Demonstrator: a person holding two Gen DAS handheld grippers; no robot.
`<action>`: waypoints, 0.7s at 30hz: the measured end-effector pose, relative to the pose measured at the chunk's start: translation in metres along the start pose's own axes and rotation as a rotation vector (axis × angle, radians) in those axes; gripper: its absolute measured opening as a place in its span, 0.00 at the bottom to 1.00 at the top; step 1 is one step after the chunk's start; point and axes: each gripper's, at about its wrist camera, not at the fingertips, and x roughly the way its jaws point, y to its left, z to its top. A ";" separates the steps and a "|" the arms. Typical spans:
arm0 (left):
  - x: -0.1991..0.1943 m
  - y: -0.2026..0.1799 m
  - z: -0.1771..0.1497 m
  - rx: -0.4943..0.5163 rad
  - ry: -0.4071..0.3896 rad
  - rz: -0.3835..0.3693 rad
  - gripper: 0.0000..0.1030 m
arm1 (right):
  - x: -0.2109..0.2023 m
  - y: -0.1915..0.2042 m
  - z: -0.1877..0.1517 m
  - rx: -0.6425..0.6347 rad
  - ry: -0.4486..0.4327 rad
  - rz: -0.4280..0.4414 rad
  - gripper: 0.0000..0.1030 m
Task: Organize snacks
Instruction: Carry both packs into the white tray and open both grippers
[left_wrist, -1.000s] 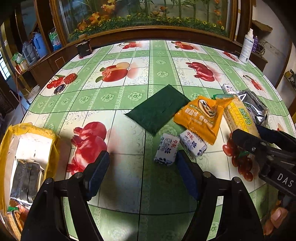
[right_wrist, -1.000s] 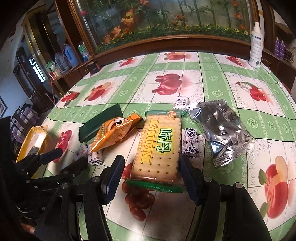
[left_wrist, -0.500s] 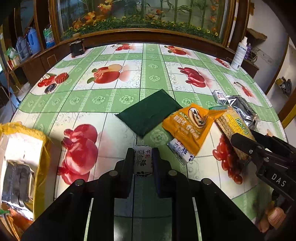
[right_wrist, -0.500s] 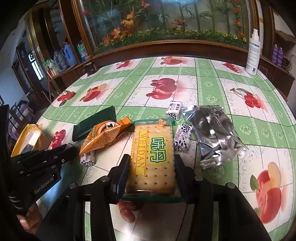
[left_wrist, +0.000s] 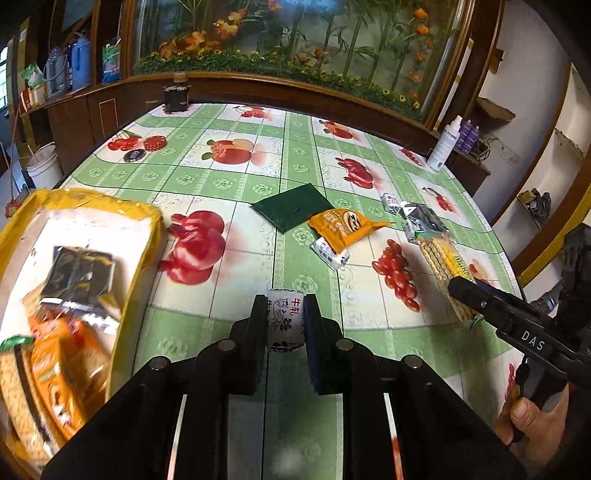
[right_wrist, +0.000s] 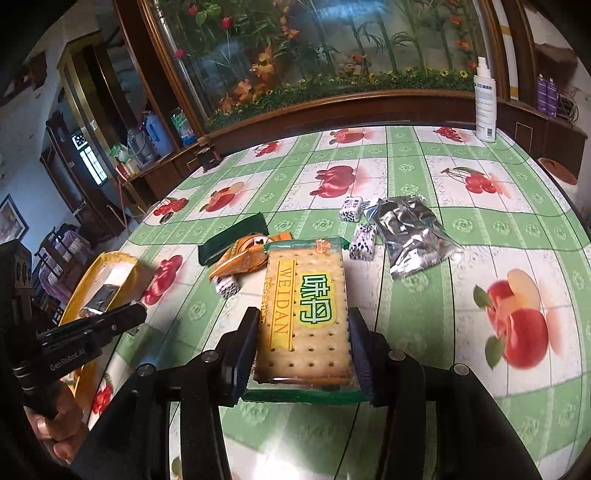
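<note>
My left gripper (left_wrist: 285, 314) is shut on a small white candy packet (left_wrist: 285, 320) and holds it above the table, right of the yellow basket (left_wrist: 144, 236). My right gripper (right_wrist: 303, 332) is shut on the long cracker pack (right_wrist: 304, 306) and lifts it off the table; it also shows in the left wrist view (left_wrist: 445, 273). On the table lie an orange snack bag (left_wrist: 343, 225), a silver packet (right_wrist: 410, 232), a dark green packet (left_wrist: 293, 210) and three more small white candies (left_wrist: 330, 253) (right_wrist: 363, 242) (right_wrist: 351, 208).
The yellow basket (right_wrist: 79, 291) holds several snack packs. A white spray bottle (right_wrist: 485, 107) stands at the table's far right edge. A dark box (left_wrist: 176, 98) sits at the far edge. A wooden cabinet with a glass panel runs behind the table.
Both grippers closed on their items and lifted them. The left gripper carried the candy packet to the left, nearer the yellow basket. The right gripper raised the cracker pack.
</note>
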 end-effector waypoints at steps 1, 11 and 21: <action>-0.005 0.001 -0.002 0.001 -0.005 0.003 0.16 | -0.005 0.000 -0.004 0.002 -0.004 0.002 0.46; -0.051 -0.013 -0.023 0.034 -0.071 0.092 0.16 | -0.051 0.019 -0.029 -0.013 -0.040 0.039 0.46; -0.087 0.004 -0.037 0.024 -0.127 0.219 0.16 | -0.079 0.066 -0.036 -0.077 -0.082 0.120 0.46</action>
